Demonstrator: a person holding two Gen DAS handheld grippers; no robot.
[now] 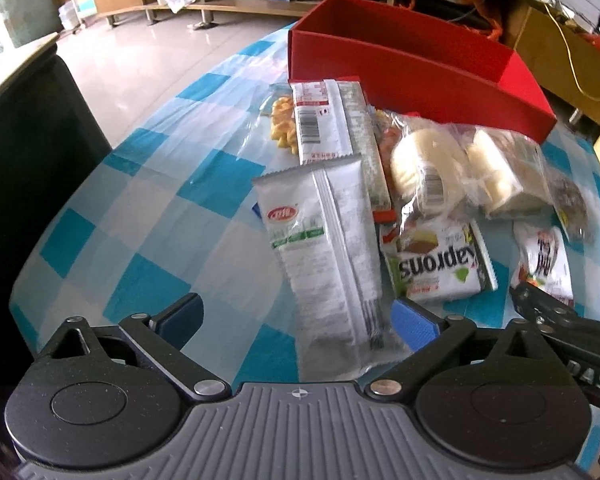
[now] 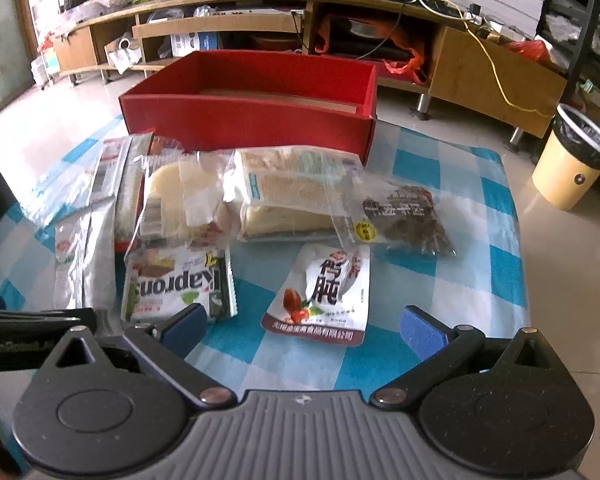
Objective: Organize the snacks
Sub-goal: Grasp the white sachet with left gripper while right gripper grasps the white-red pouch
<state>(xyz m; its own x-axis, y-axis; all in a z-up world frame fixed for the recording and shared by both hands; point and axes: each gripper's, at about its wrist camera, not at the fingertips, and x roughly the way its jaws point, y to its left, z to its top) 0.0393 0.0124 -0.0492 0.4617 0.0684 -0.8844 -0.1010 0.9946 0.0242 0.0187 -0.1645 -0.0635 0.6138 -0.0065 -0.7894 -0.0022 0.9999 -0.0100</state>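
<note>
Checked tabletop (image 2: 460, 240), your left hand-held gripper (image 1: 296, 320) spread around silver packet (image 1: 328, 256), right hand-held gripper (image 2: 300, 328) released, red box (image 2: 252, 120) behind.

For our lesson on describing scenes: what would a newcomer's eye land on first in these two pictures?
First the open red cardboard box at the far side of the blue-and-white checked tablecloth. Next, the heap of plastic snack packets in front of it, notably the white "Kaprons" wafer packet. Nearest the camera, each open hand-held gripper, left and right, hovers over packets.
</note>
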